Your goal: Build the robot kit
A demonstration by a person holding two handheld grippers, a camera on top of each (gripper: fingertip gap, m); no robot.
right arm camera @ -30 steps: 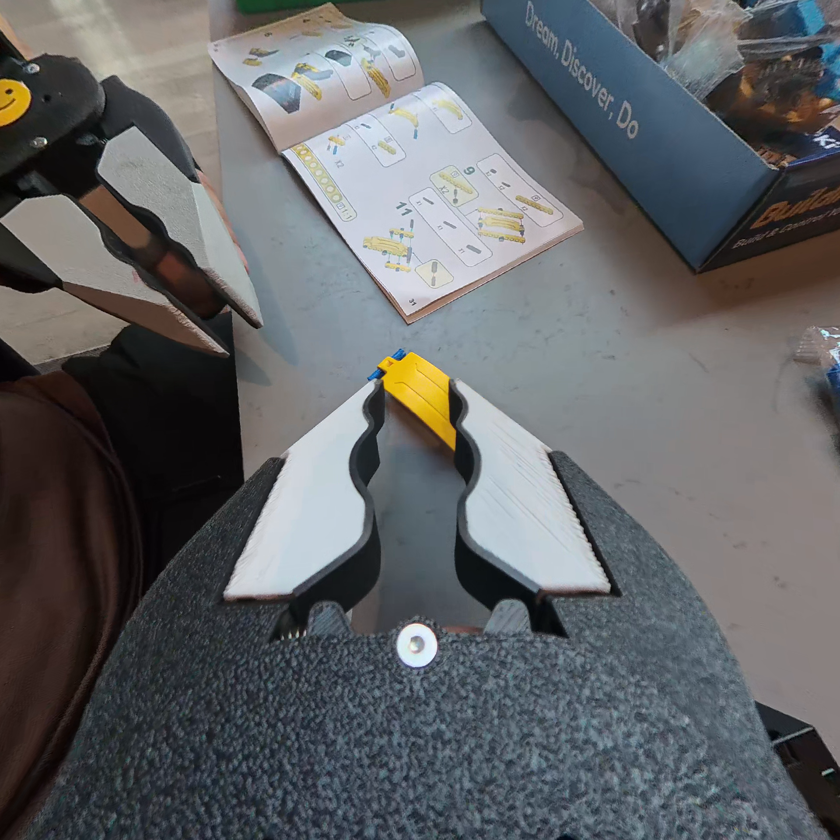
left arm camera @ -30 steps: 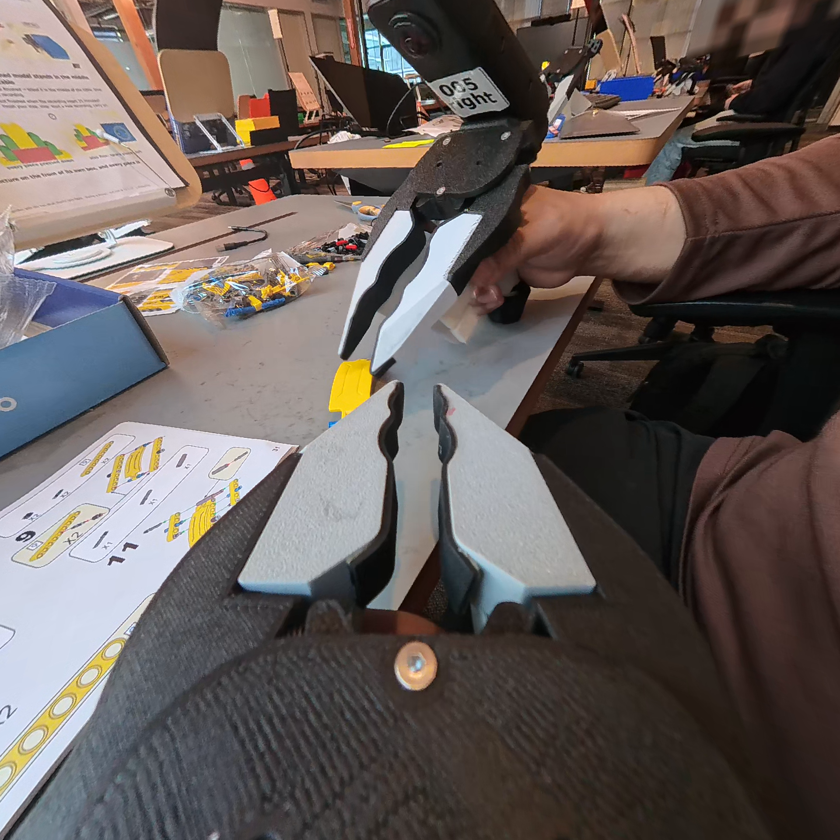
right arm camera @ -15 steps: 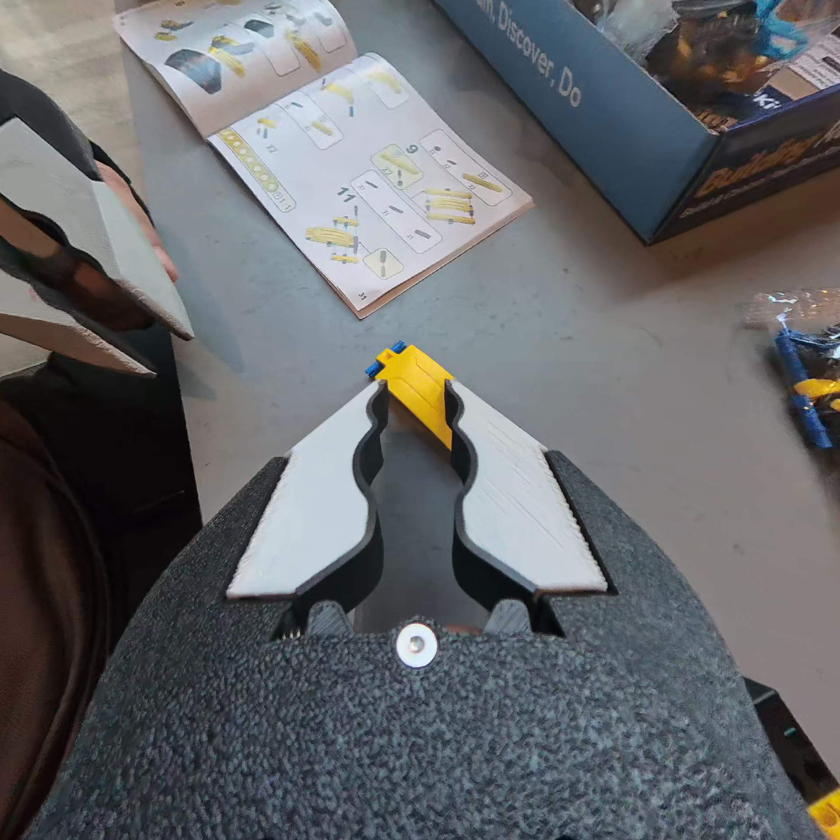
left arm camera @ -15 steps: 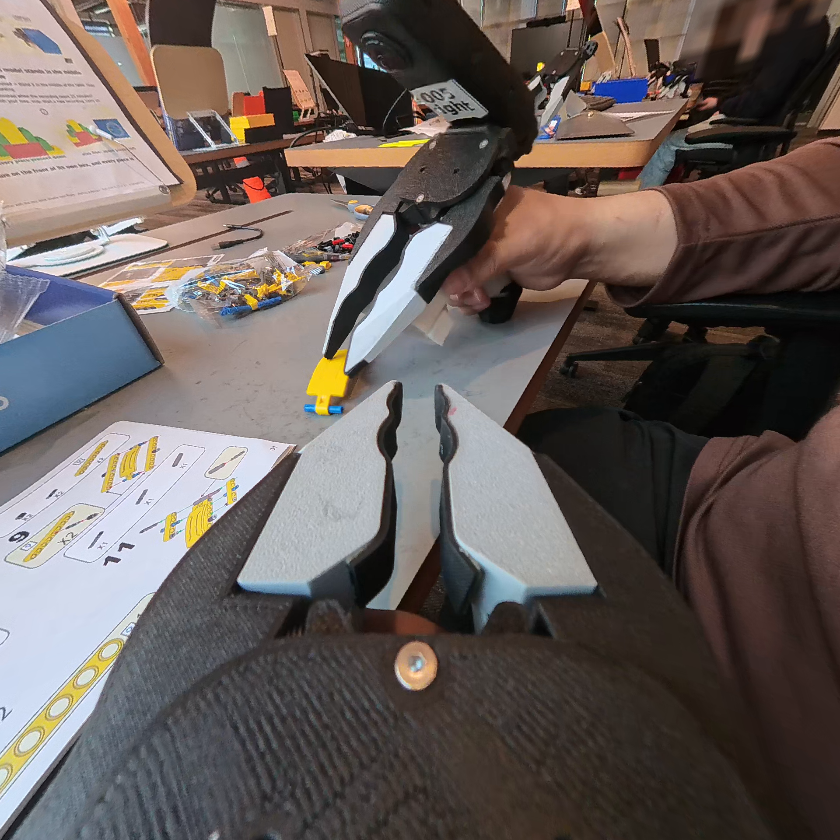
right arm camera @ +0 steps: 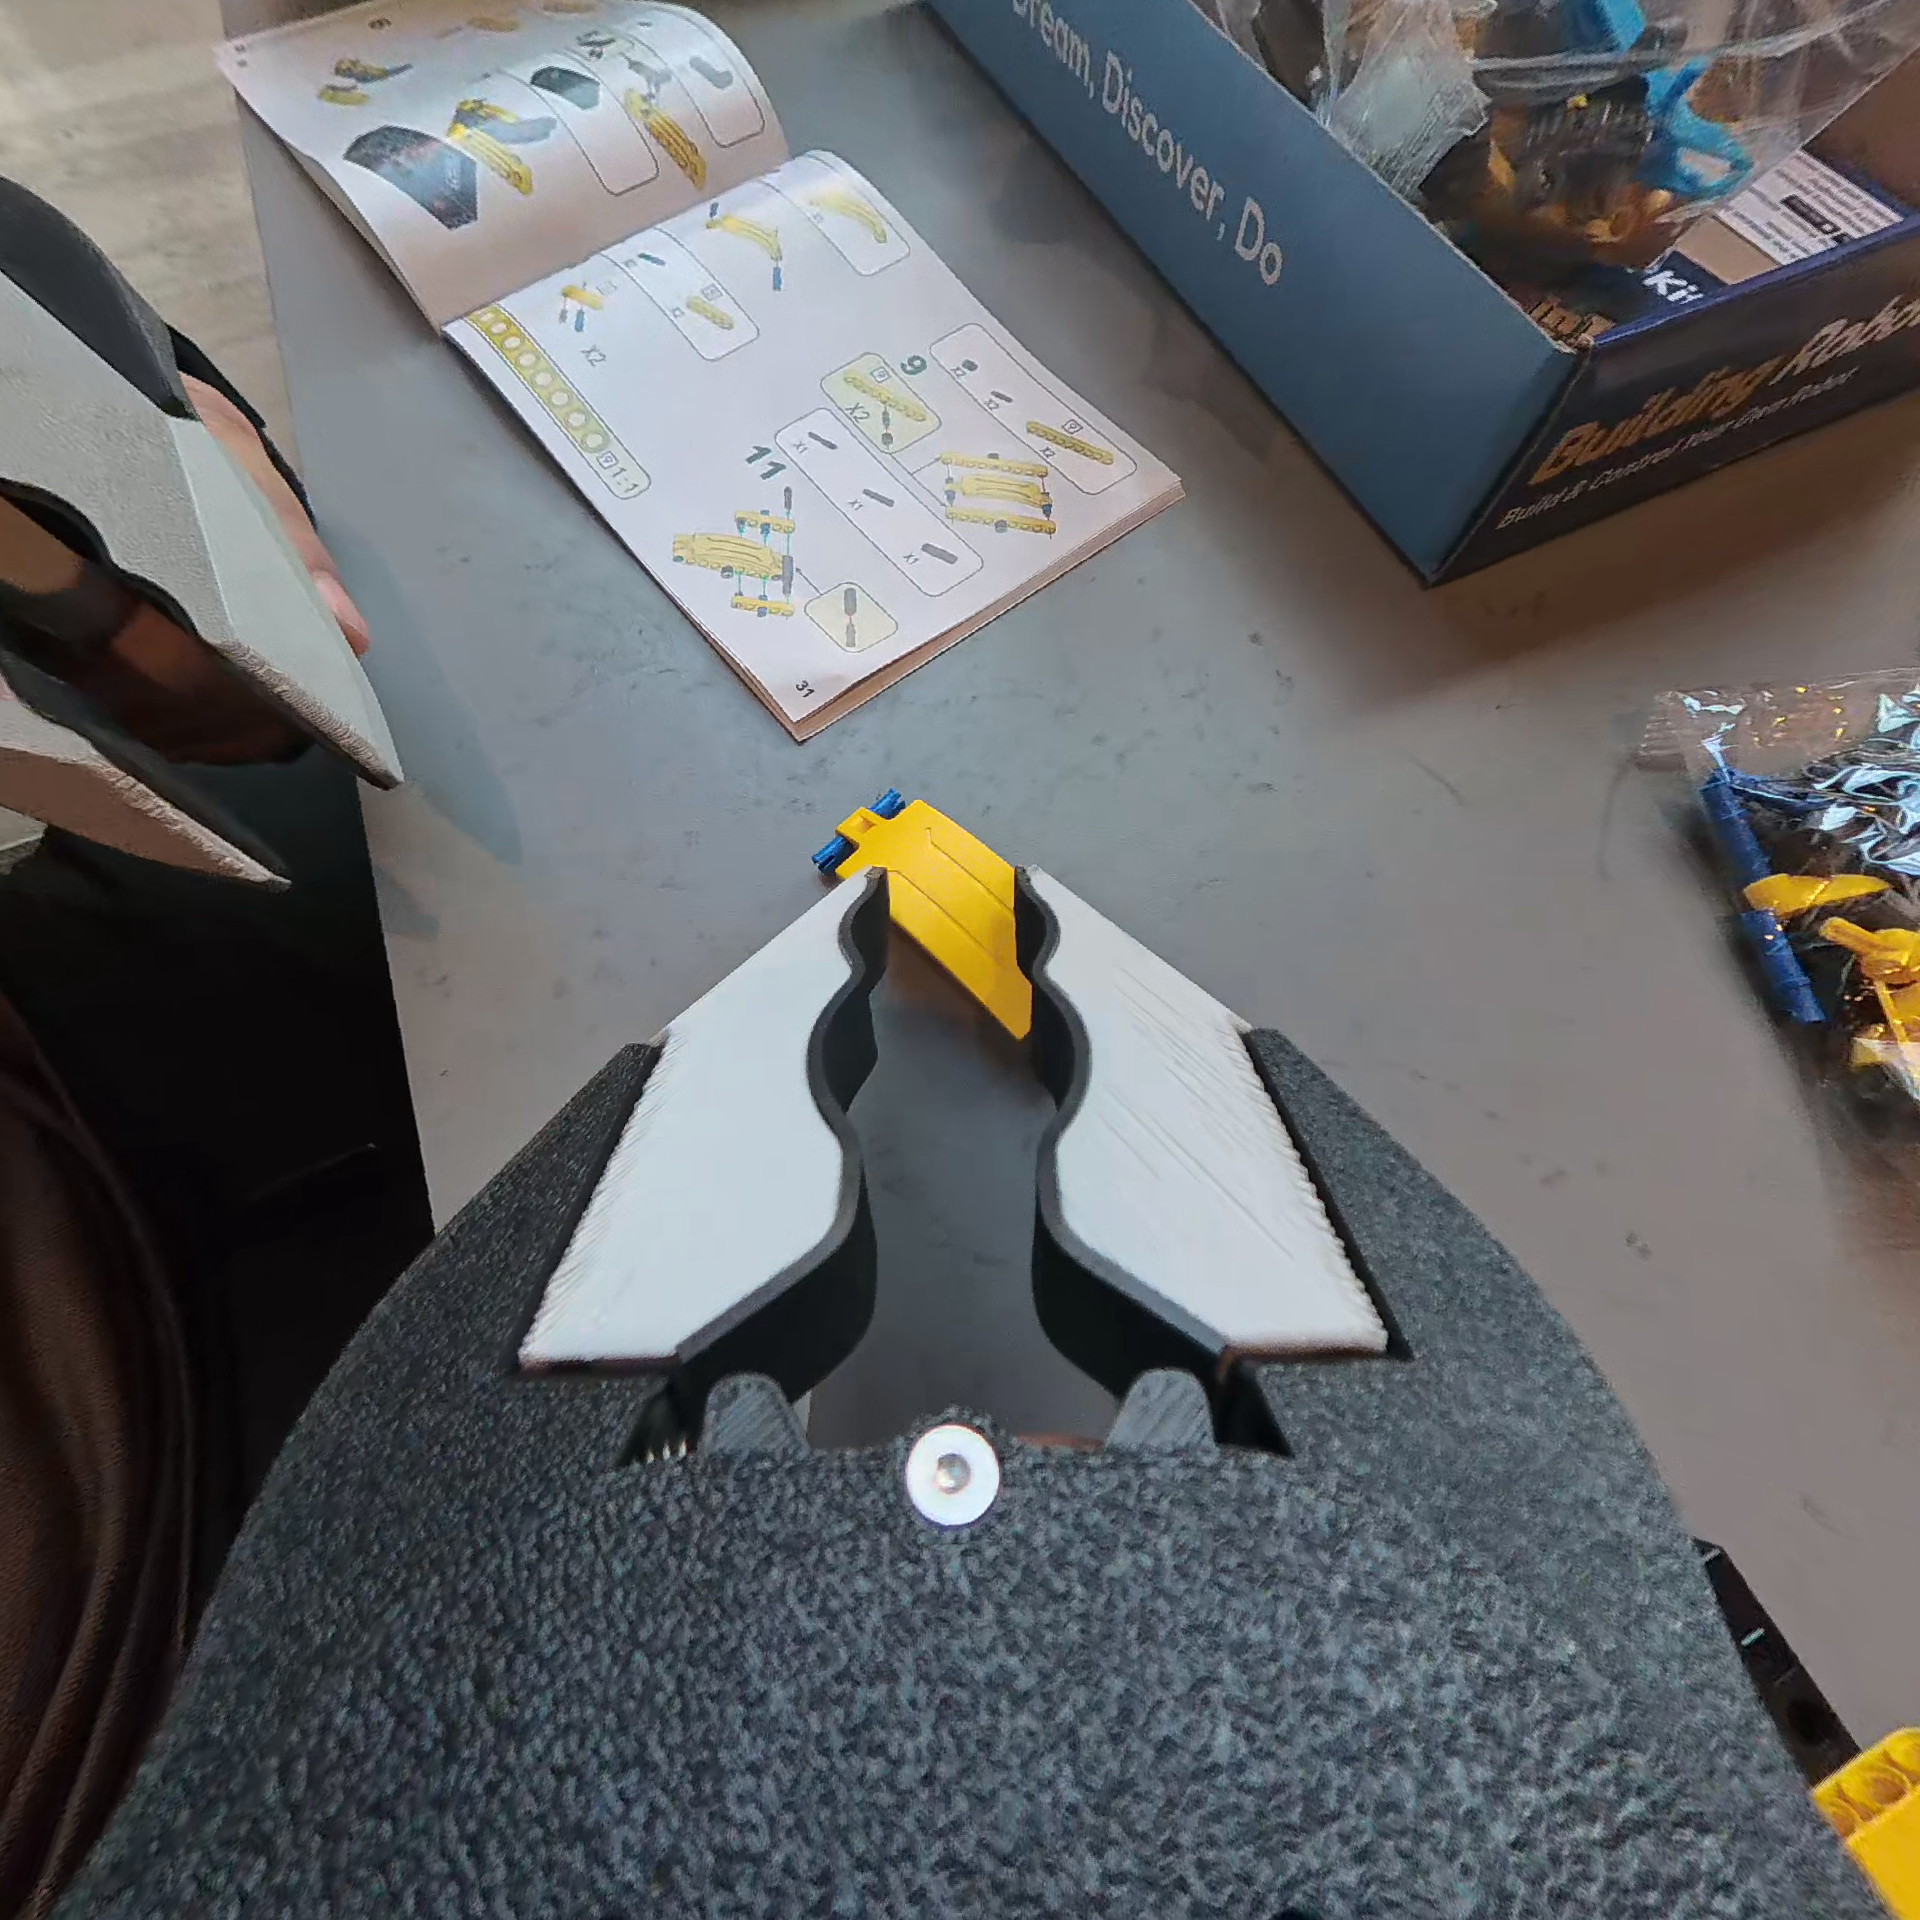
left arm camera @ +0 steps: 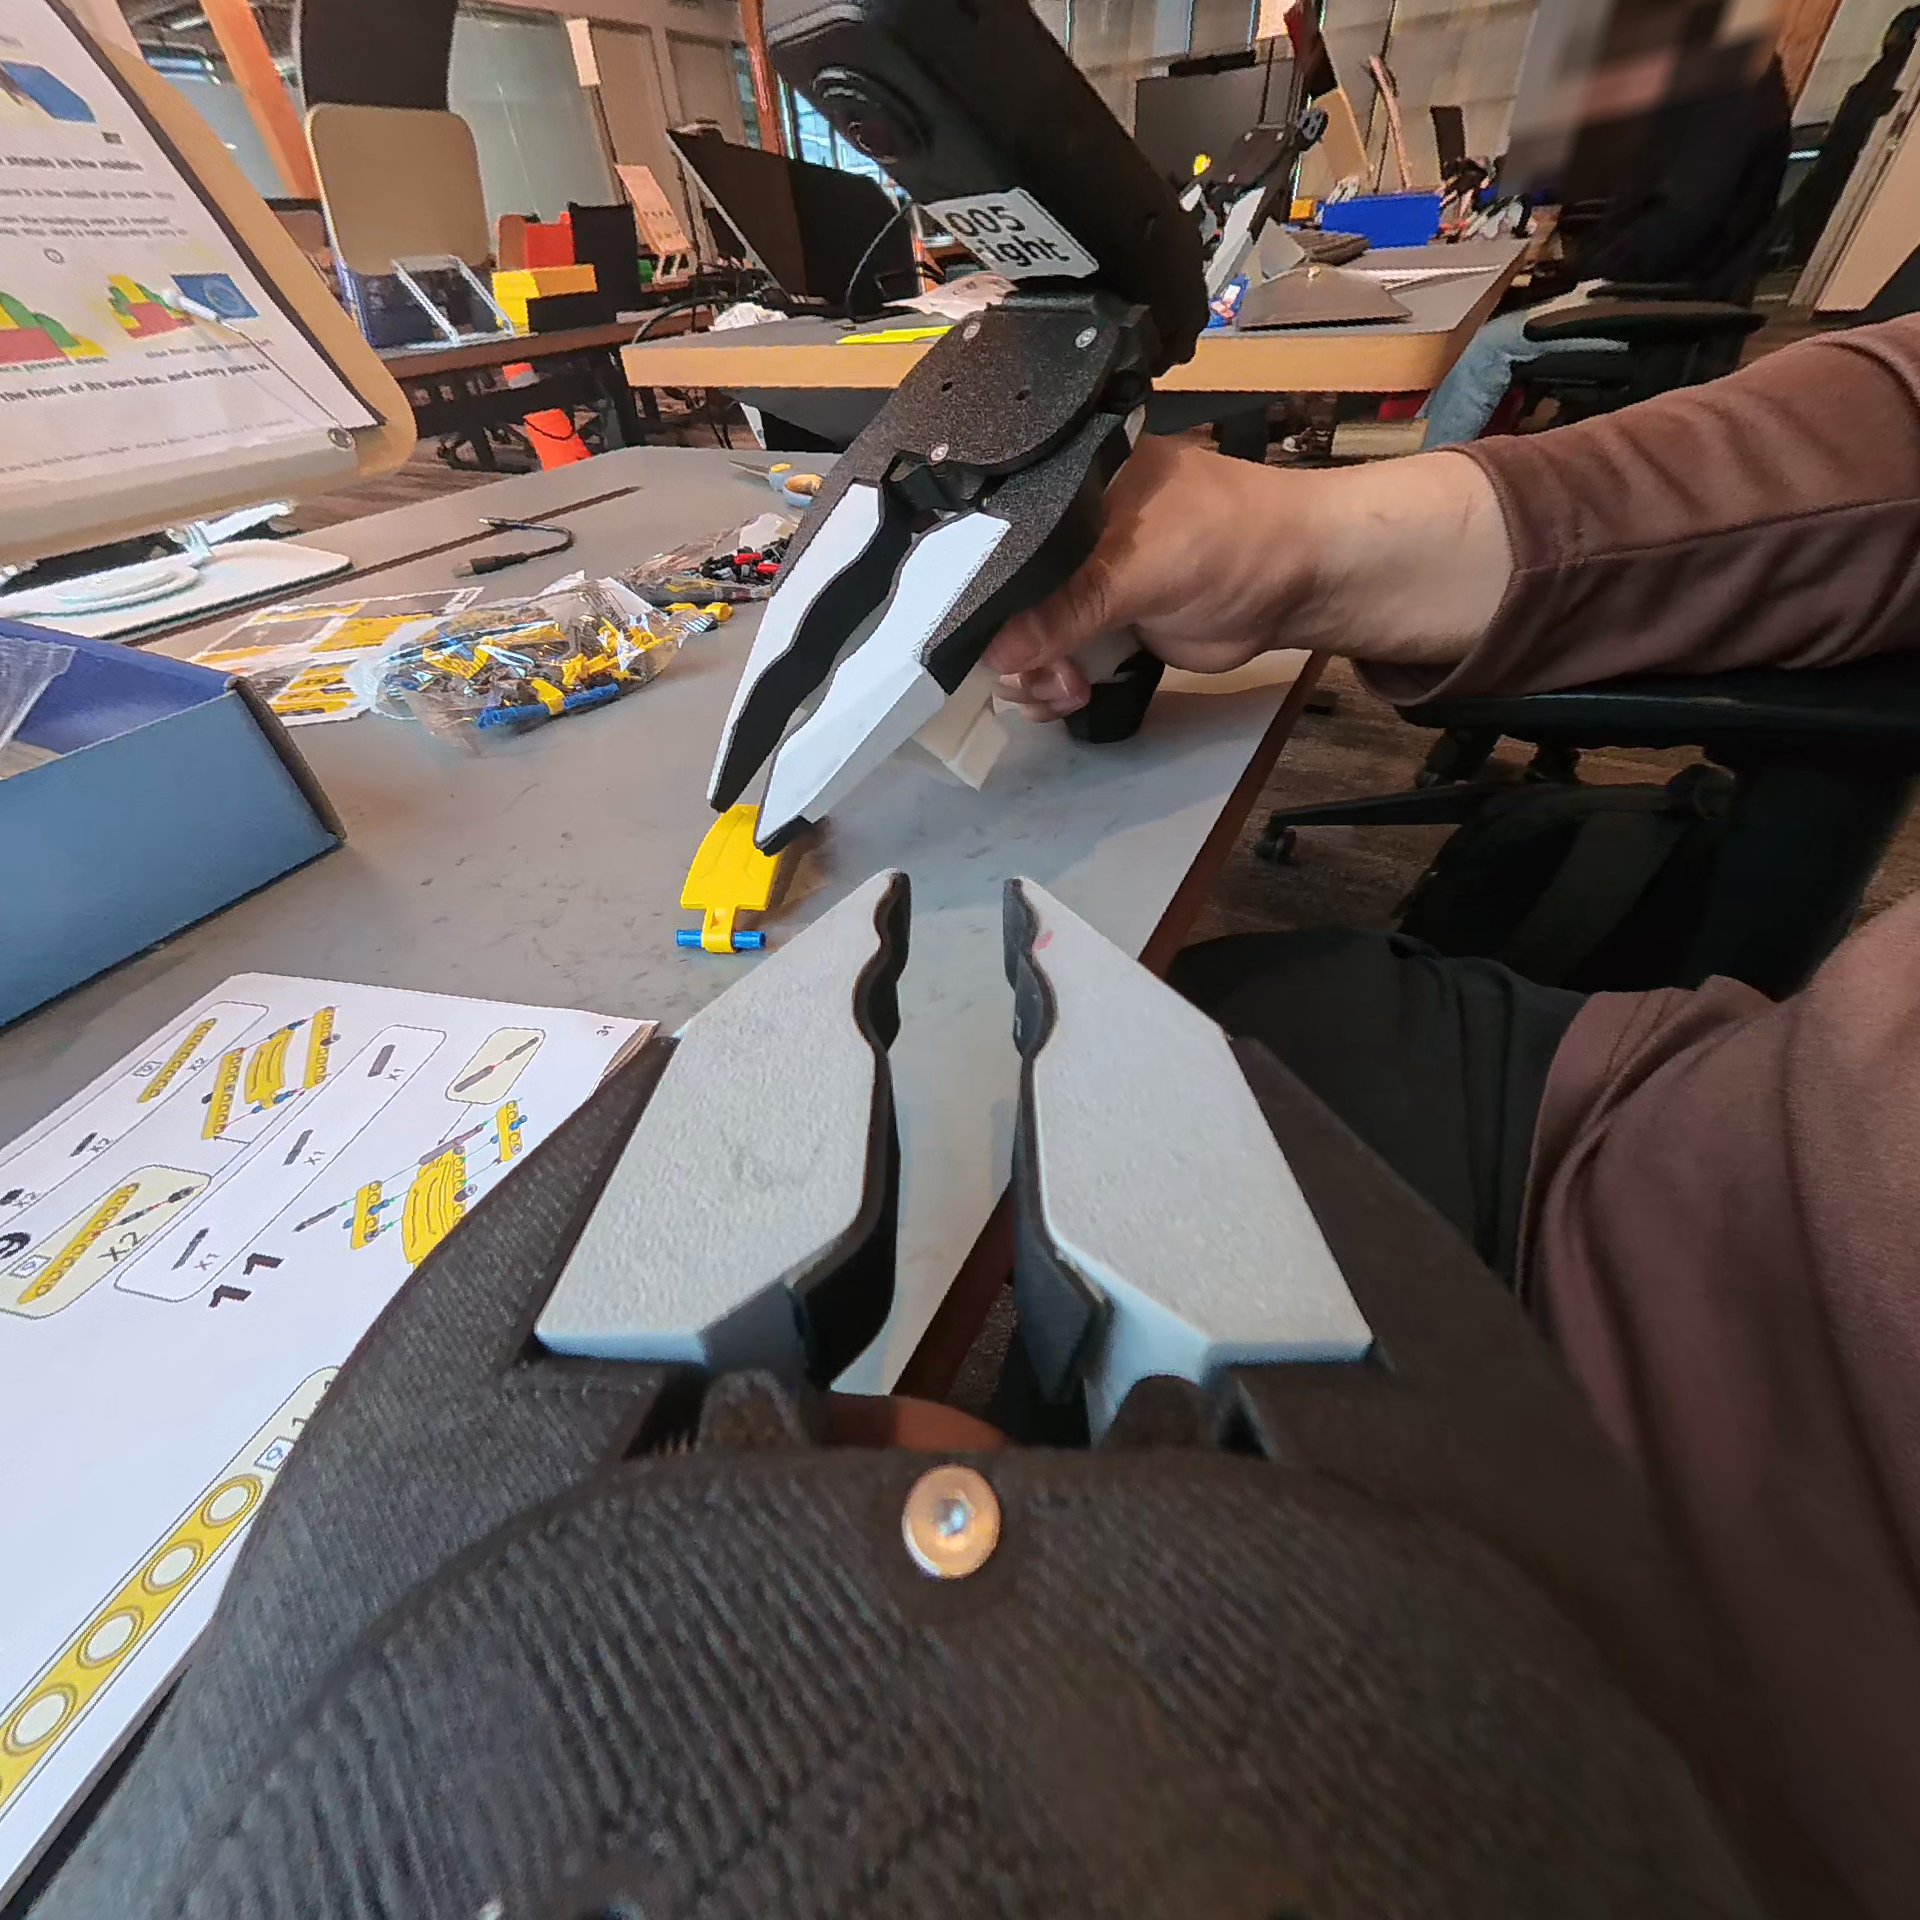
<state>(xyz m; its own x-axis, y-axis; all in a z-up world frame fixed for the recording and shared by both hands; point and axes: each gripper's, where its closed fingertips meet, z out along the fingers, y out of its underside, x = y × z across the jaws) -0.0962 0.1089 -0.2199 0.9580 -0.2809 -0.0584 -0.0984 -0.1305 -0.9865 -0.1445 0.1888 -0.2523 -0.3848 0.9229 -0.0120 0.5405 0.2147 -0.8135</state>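
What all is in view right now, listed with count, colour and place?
Panel piece: one, yellow with a blue pin, flat on the table between the right jaws.
Instruction booklet: one, white, open, beyond the panel.
Box: one, blue, far right, holding bagged parts.
Parts bag: one, clear, yellow and blue pieces, on the table.
Table: one, grey.
Display board: one, white, far left.
Right gripper: black and white, jaws around the panel.
Left gripper: grey, jaws narrowly apart, empty, over the table edge.

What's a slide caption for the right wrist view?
Right tool closed on a yellow panel piece lying on the grey table.
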